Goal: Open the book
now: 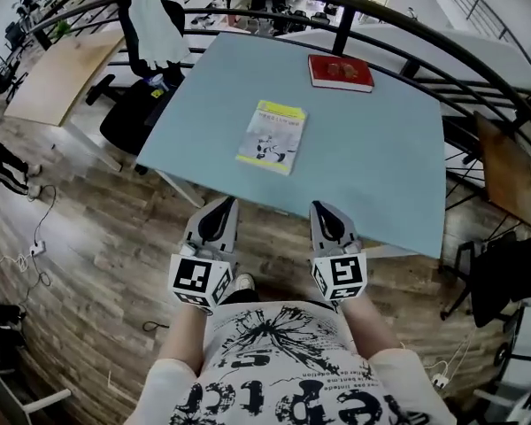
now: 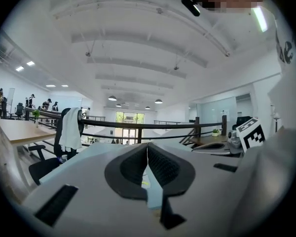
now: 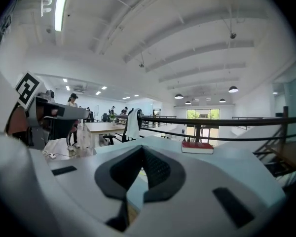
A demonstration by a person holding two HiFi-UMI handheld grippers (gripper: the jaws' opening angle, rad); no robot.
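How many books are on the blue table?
2. A thin yellow-and-white paperback book lies closed near the middle of the pale blue table; a thick red book lies near its far edge. None looks hidden.

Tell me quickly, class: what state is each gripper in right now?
Left gripper: closed, holding nothing.
Right gripper: closed, holding nothing.

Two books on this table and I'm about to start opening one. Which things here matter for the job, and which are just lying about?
For the job: yellow-and-white paperback book, nearer the claws, likely the one; left claw and right claw, both shut; light blue table.
Lying about: thick red book at the far edge; white cloth on black office chair.
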